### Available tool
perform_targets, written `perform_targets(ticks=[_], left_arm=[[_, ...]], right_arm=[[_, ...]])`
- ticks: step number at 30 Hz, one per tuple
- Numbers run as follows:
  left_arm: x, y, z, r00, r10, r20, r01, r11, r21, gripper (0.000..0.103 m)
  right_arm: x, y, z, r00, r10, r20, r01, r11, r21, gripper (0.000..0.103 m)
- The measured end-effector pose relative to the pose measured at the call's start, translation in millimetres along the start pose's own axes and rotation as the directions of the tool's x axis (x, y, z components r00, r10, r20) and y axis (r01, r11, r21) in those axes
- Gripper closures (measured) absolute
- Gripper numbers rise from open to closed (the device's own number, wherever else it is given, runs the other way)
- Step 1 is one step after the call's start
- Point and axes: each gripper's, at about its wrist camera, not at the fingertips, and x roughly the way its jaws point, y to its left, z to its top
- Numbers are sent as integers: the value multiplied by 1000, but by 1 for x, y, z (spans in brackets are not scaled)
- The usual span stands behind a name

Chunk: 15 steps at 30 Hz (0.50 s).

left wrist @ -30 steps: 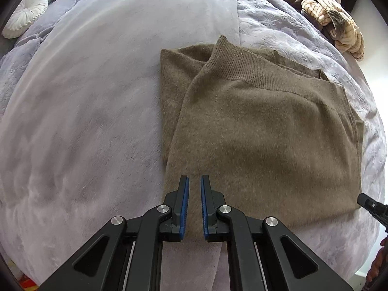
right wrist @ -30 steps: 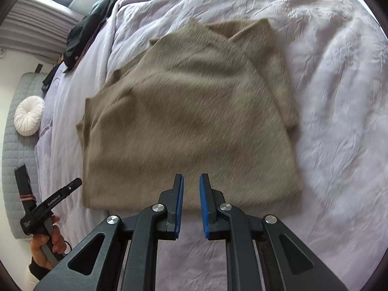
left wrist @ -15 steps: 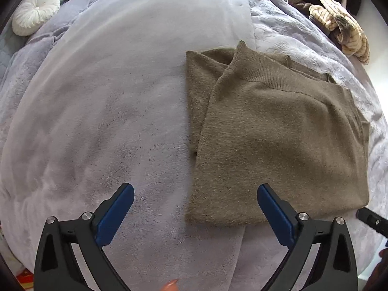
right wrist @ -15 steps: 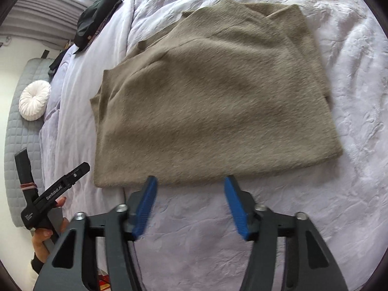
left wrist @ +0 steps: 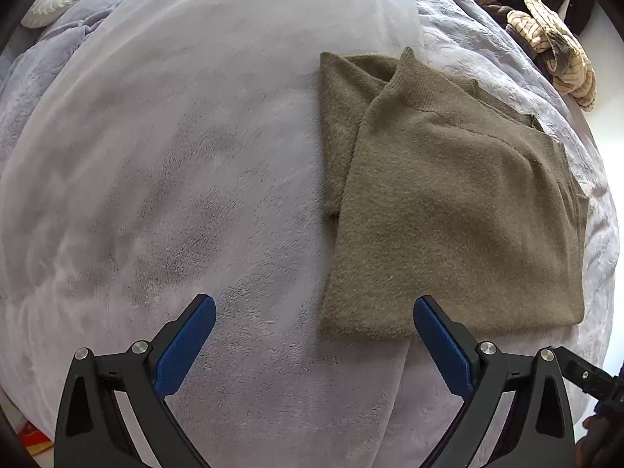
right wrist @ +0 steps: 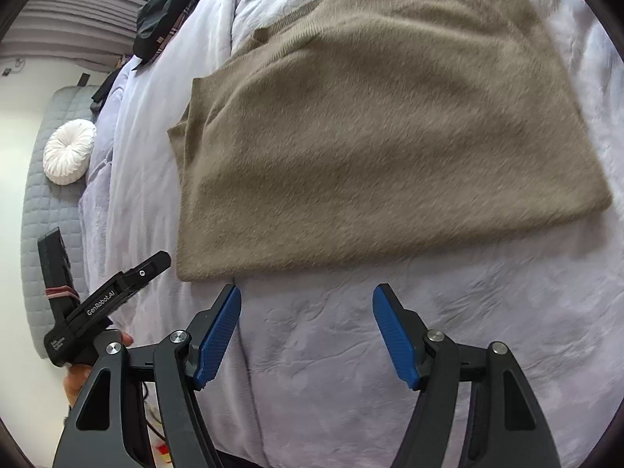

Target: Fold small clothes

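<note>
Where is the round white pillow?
The round white ruffled cushion sits at the right wrist view's left edge, against the grey quilted headboard, beside the lilac blanket.

Lilac-covered bed (left wrist: 163, 163) under folded olive sweater (left wrist: 448, 210), round white cushion (right wrist: 69, 151)

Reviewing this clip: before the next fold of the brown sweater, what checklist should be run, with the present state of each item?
1. Left gripper open: ok, jaws spread wide.
2. Right gripper open: ok.
3. Both grippers free of cloth: ok, nothing between the pads.
4. Brown sweater lying flat on the bed cover: ok, partly folded.
5. Near hem reachable: ok, it lies just ahead of both grippers.
6. Layers underneath lined up: cannot tell, hidden by the top layer.
</note>
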Motion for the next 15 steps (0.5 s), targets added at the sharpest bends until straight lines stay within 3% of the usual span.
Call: perform_targets(ticks=[9, 15], left_arm=[[5, 13, -3, 1000, 11, -25, -11, 1000, 13, 2], [12, 21, -5, 1000, -5, -26, 5, 1000, 17, 1]], right_arm=[[35, -7, -17, 993, 117, -31, -112, 984, 135, 30], [56, -9, -23, 976, 216, -14, -210, 959, 193, 30]])
